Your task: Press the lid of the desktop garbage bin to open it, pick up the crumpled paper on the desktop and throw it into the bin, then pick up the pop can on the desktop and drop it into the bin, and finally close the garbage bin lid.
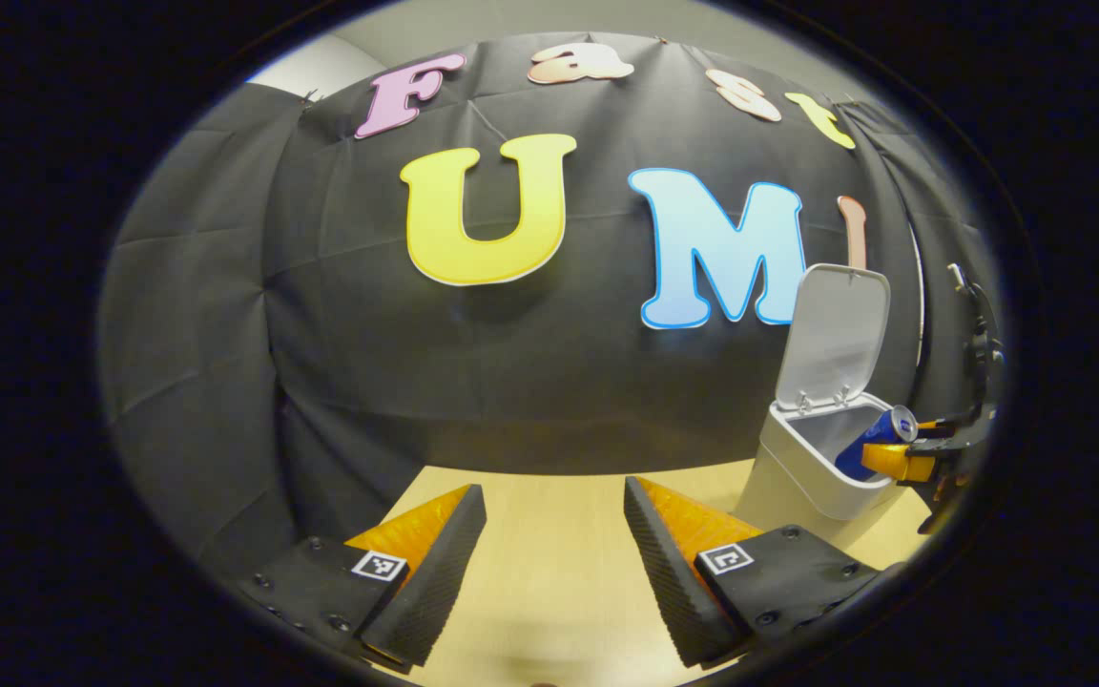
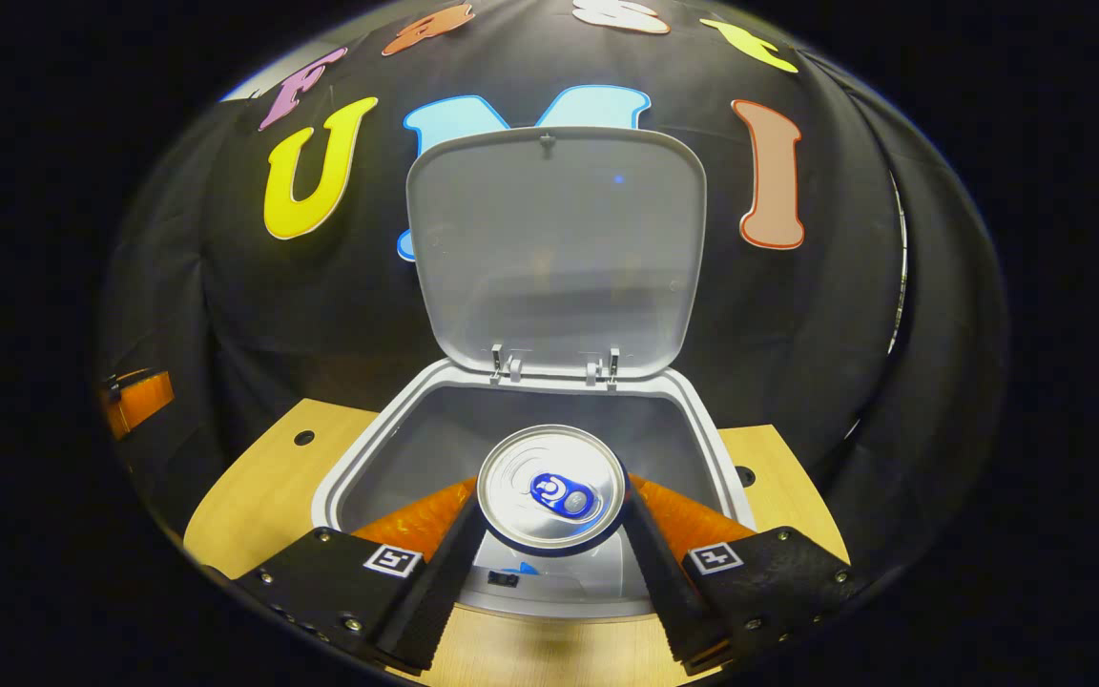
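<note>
Over the open bin (image 2: pixel 359 458), the can (image 2: pixel 551 489) sits clamped between the two fingers of the right hand-held gripper (image 2: pixel 551 534), one finger pressing on each side of it. Its silver top with the pull tab faces the right gripper view, and the can's body points down toward the bin's mouth, above the grey inside. The lid (image 2: pixel 557 248) stands upright at the back of the bin, swung up on its two hinges against the black cloth wall. The bin rests on the light wooden worktop (image 2: pixel 263 496), which shows on both sides of it, with a small dark hole on each side.

From the left gripper view, the same bin (image 1: pixel 798 477) is far to the right with its lid (image 1: pixel 836 329) raised, and the can (image 1: pixel 879 441) is tilted over its rim, held by the right hand-held gripper (image 1: pixel 912 458) at the edge of the picture. The left hand-held gripper (image 1: pixel 554 563) is released, its fingers spread wide apart above bare worktop (image 1: pixel 549 534), grasping nothing, well apart from the bin.
</note>
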{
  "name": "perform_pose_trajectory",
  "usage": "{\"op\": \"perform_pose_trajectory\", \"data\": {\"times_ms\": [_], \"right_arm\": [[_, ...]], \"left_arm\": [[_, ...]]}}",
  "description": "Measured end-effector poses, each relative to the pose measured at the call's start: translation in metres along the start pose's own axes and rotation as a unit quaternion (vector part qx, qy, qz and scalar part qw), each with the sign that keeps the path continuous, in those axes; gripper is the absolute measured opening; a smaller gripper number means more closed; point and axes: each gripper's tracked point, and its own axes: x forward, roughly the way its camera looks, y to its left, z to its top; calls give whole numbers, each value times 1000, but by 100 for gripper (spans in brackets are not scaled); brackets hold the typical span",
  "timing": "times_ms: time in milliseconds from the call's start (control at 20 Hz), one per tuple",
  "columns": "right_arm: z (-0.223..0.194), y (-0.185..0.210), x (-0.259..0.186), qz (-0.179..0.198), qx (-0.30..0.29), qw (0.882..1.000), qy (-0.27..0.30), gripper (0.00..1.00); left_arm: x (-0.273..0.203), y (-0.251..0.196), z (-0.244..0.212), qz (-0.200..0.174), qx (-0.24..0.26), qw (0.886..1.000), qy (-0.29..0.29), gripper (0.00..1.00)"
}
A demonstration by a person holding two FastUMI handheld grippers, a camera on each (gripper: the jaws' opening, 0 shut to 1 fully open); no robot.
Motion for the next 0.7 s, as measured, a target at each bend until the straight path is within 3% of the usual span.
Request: {"op": "perform_pose_trajectory", "data": {"times_ms": [700], "right_arm": [[3, 1, -1, -3, 0, 1000, -2, 87]], "left_arm": [[-1, 2, -3, 1, -5, 1000, -1, 97]]}}
